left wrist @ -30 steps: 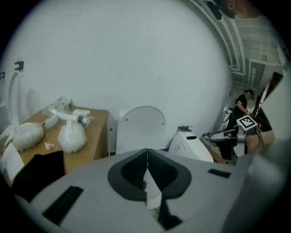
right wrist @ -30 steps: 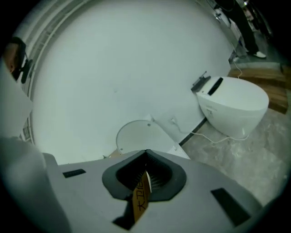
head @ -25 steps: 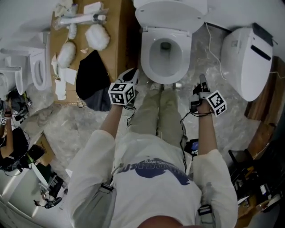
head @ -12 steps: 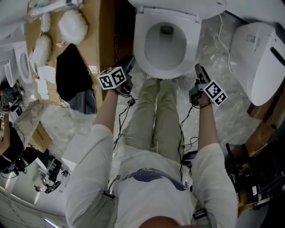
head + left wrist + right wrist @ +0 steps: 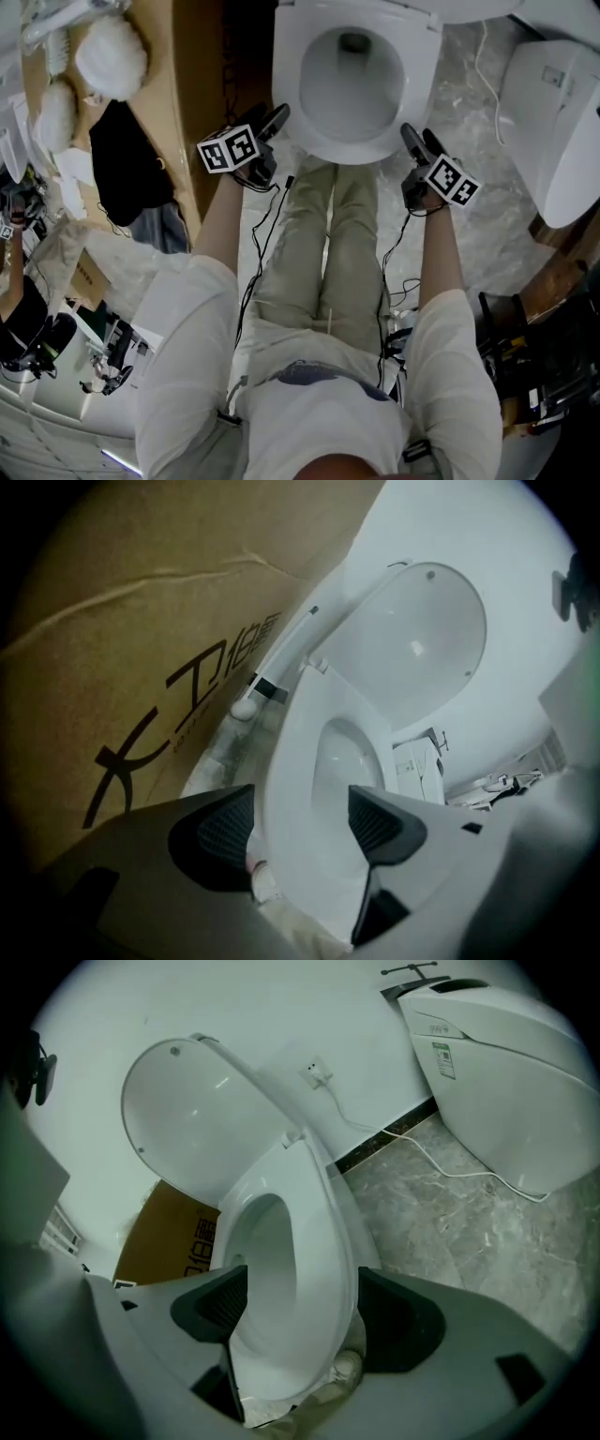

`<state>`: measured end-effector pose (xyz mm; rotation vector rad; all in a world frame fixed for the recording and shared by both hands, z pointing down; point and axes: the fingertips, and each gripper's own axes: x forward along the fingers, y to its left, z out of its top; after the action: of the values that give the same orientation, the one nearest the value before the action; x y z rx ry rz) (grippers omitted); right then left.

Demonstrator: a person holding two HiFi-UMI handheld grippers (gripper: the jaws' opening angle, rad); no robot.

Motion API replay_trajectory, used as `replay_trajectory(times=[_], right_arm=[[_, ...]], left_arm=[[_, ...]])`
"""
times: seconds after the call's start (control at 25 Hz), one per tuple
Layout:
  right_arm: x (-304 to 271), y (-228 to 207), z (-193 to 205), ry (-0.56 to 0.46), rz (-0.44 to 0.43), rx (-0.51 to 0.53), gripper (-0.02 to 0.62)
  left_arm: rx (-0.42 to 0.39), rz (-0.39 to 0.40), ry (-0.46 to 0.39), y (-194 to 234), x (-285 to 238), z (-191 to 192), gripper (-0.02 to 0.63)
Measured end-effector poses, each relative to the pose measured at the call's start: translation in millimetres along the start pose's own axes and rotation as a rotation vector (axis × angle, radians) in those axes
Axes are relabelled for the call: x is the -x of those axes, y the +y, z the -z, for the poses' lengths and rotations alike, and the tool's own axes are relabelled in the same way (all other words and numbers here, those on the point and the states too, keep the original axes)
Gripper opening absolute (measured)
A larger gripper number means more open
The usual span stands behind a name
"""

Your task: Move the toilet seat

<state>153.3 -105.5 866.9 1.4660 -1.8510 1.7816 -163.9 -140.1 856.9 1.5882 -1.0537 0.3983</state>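
The white toilet seat (image 5: 287, 86) lies flat on the bowl, and the lid (image 5: 412, 639) stands up against the wall behind it. My left gripper (image 5: 275, 122) is at the seat's front left. Its jaws have just been opening, and the seat's rim (image 5: 291, 789) lies between the dark pads without being pinched. My right gripper (image 5: 412, 138) sits at the front right. Its jaws have also just been opening, and they straddle the seat rim (image 5: 323, 1269) with gaps on both sides. Both are open, as the left gripper (image 5: 295, 832) and the right gripper (image 5: 302, 1316) show in their own views.
A second white toilet (image 5: 553, 122) stands to the right, with a white cord (image 5: 483, 56) on the marble floor between. A printed cardboard sheet (image 5: 112, 667) lies close on the left, with a black cloth (image 5: 127, 159) on it. The person's legs (image 5: 337, 244) stand before the bowl.
Both grippers have dropped down to the front of the toilet seat, one on each side. Their jaws went from shut to wide open.
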Motion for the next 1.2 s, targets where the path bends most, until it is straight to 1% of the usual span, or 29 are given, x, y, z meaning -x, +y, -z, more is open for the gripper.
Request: replay_trajectory(times=[0.2, 0.32, 0.44, 0.64, 0.72, 0.88, 0.96, 1.12, 1.2], right_arm=[[-13.5, -12.2, 3.7, 0.015, -0.008, 0.007, 0.393], [-19.6, -8.9, 6.8, 0.020, -0.044, -0.003, 0.399], [-24.3, -6.3, 8.9, 0.020, -0.084, -0.034, 0.399], [-23.0, -4.3, 7.2, 0.012, -0.108, -0.061, 0.397], [-20.4, -4.5, 6.5, 0.010, -0.121, -0.074, 0.378], [-16.7, -5.8, 8.0, 0.018, -0.129, -0.059, 0.360], [-14.5, -3.7, 7.9, 0.013, -0.135, -0.062, 0.337], [-10.5, 0.4, 5.8, 0.001, -0.133, -0.094, 0.349], [-7.5, 2.1, 4.5, -0.006, -0.126, -0.105, 0.344]], left_arm=[[0.031, -0.001, 0.012, 10.4, -14.6, 0.8, 0.296], [0.048, 0.014, 0.015, 10.2, -21.2, 0.4, 0.296], [0.047, 0.026, 0.036, 8.7, -28.9, 4.4, 0.296], [0.065, 0.049, 0.048, 3.1, -29.9, 4.7, 0.299], [0.077, 0.056, 0.049, 2.5, -28.0, 4.1, 0.299], [0.083, 0.066, 0.064, 1.6, -27.7, 5.7, 0.299], [0.094, 0.065, 0.067, 1.8, -26.4, 5.8, 0.301], [0.112, 0.057, 0.065, -0.9, -21.0, 3.5, 0.301], [0.108, 0.057, 0.072, -3.5, -18.5, 2.6, 0.301]])
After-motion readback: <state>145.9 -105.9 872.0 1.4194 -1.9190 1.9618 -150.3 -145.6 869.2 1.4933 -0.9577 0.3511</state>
